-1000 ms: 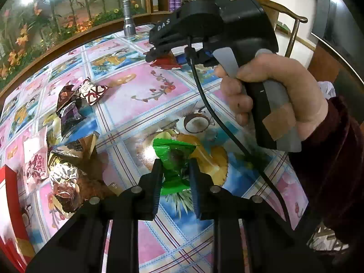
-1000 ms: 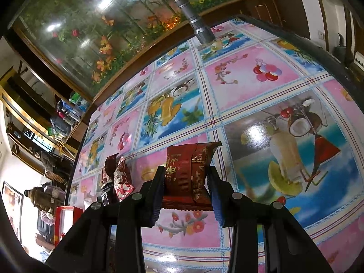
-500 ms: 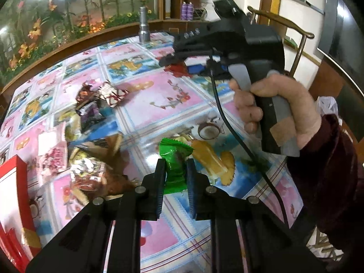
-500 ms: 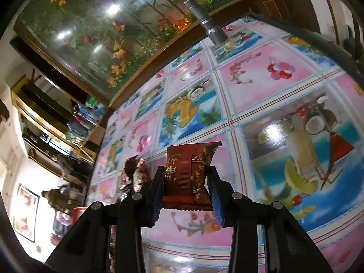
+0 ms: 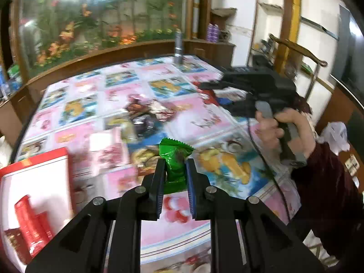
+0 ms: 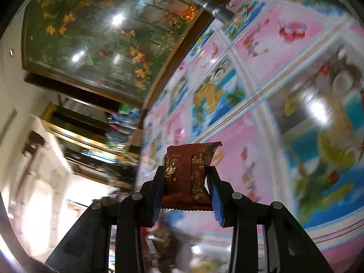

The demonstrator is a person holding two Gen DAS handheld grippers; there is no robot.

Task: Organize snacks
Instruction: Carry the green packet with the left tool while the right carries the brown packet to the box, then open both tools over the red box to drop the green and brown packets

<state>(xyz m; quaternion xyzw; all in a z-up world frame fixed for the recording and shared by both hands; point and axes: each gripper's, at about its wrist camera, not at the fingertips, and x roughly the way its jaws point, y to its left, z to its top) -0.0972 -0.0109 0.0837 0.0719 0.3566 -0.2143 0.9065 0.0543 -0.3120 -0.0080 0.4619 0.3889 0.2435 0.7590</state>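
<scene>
**Now both snacks are up off the bench**

Now your left tool (image 5: 174,173) is clamped on the green packet (image 5: 174,159), and compared with a second ago that packet has left the bench (image 5: 195,118): the patterned cloth sits further beneath it, and the red box (image 5: 38,177) has swung well into view at the lower left, with red packs already inside. Your right tool (image 6: 185,182) is clenched on the brown packet (image 6: 188,170), carried clear above the bench as before, though its view has rolled over sharply. Loose wrappers (image 5: 145,116) lie heaped mid-bench. I judge the pick-up finished for both; what remains is carrying each packet across to the box and letting go there.
</scene>
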